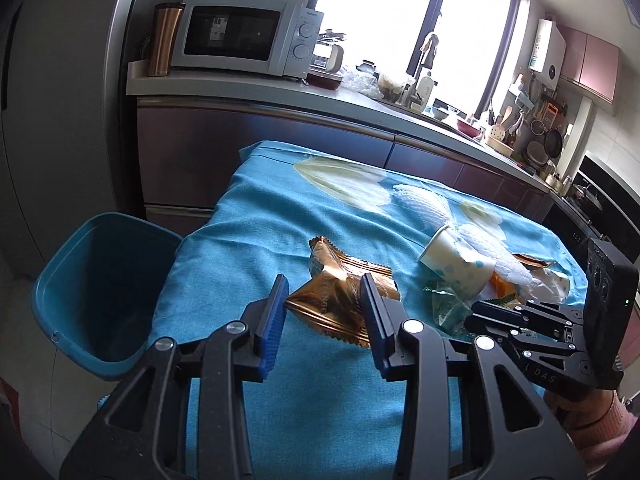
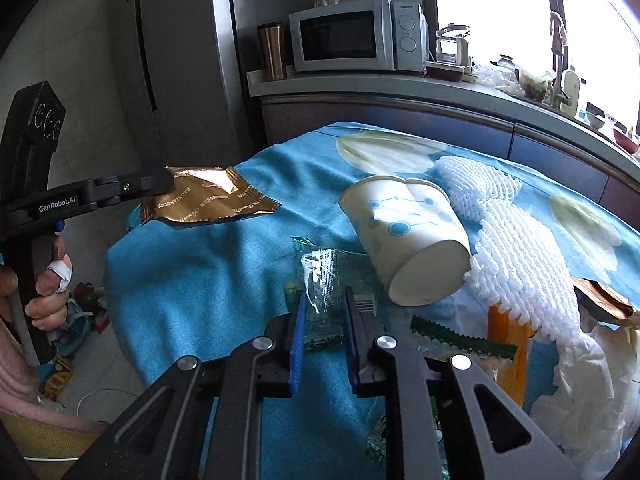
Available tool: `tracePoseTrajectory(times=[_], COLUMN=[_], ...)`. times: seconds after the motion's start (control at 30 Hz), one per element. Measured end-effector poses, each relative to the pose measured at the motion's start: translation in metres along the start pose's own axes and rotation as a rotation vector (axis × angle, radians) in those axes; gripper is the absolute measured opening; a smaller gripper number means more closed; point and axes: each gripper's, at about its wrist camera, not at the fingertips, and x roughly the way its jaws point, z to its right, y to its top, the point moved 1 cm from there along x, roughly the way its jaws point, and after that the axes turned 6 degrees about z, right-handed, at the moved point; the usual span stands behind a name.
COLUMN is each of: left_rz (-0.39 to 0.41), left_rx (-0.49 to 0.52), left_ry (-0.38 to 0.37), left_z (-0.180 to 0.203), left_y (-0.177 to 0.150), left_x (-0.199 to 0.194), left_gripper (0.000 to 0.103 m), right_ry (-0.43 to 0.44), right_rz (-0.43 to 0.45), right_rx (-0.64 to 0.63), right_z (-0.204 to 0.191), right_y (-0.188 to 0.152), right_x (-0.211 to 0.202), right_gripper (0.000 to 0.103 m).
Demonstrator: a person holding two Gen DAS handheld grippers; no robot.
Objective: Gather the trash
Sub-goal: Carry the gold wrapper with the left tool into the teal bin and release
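Left wrist: my left gripper (image 1: pixel 325 300) clamps the gold wrapper (image 1: pixel 332 304); bin (image 1: pixel 100 280) at its left, drop next. Right gripper (image 2: pixel 325 312) clamped on the clear wrapper (image 2: pixel 320 280); lift follows.

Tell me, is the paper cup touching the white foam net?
Touching. The right wrist view shows the paper cup lying on its side, its base pressed against the white foam net.

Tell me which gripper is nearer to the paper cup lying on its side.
Right. The right gripper is just in front of the paper cup, around a clear green wrapper. The left gripper holds a gold wrapper farther off, toward the bin.
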Motion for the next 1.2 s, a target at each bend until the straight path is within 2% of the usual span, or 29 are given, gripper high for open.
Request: tracePoseTrajectory(times=[0.03,0.07,0.17,0.4,0.57,0.8,0.97,1.2], left_rz=[0.002,0.004,0.015,0.072,0.112,0.114,0.095,0.043], left_rx=[-0.003,-0.007,-0.020,-0.059,-0.084,-0.150,-0.185,-0.204], left_ry=[0.004,0.008,0.023,0.102,0.189,0.303,0.365,0.414], left_z=[-0.003,-0.007,-0.017,-0.059,-0.092,-0.145,-0.177,-0.205], left_y=[-0.001,-0.001,-0.003,0.004,0.011,0.012,0.006,-0.002], left_x=[-0.002,-0.003,-0.011,-0.039,-0.058,-0.066,-0.061,-0.038], left_gripper=[0.037,0.037,0.037,0.037,0.037,0.037,0.037,0.036], right_ry=[0.002,0.012,0.017,0.154,0.275,0.429,0.475,0.505], right_rz=[0.007,0.015,0.038,0.090,0.106,0.063,0.045,-0.005], right_rx=[0.007,0.020,0.034,0.019,-0.016,-0.025,-0.047,-0.075], right_z=[0.000,0.001,0.002,-0.029,-0.065,-0.108,-0.134,-0.167], right_y=[0.001,0.002,0.008,0.035,0.056,0.085,0.102,0.116], right_x=[-0.002,-0.004,-0.009,-0.007,0.016,0.066,0.096,0.136], right_gripper=[0.013,0.004,0.002,0.002,0.002,0.002,0.002,0.002])
